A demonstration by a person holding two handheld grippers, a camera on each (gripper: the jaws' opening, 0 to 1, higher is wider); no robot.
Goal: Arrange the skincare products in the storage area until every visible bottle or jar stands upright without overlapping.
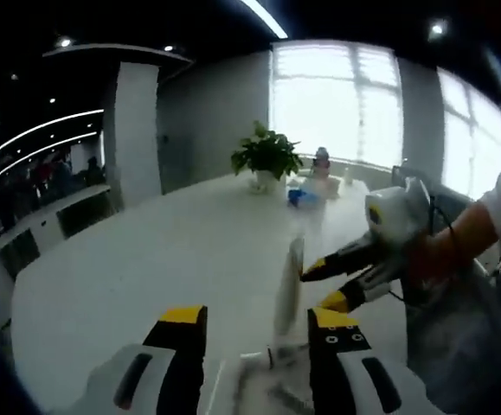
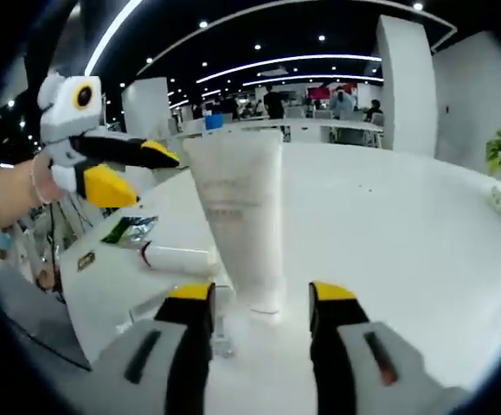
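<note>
Standing cap-down on the white bench (image 2: 423,251), the white tube (image 2: 241,225) sat centre frame in the right gripper view, just beyond the right tongs (image 2: 260,303), whose yellow-tipped jaws were spread wide to either side of its cap w/o touching it. Lower left of that tube a small white bottle w/ a red band (image 2: 176,257) lay on its side, and a green-and-black sachet (image 2: 129,230) lay flat just above it, near the bench edge. The left tongs (image 2: 138,170) came in at upper left of that view, held in a hand (image 2: 12,194), jaws narrowly parted, nothing between them; they hung apart from the tube, at about its top edge.

In the left gripper view the same tube (image 1: 288,294) appeared edge-on, upright, centre-bottom, just inside the right-hand jaw of the left tongs (image 1: 259,324), which stood wide. The right tongs (image 1: 324,285) entered from the right, tips close to the tube; contact – couldn't tell. A potted plant (image 1: 267,156) and a blue item (image 1: 300,197) sat at the bench's far end, upper centre, well apart from the tube. Windows (image 1: 337,104) filled the top right.
</note>
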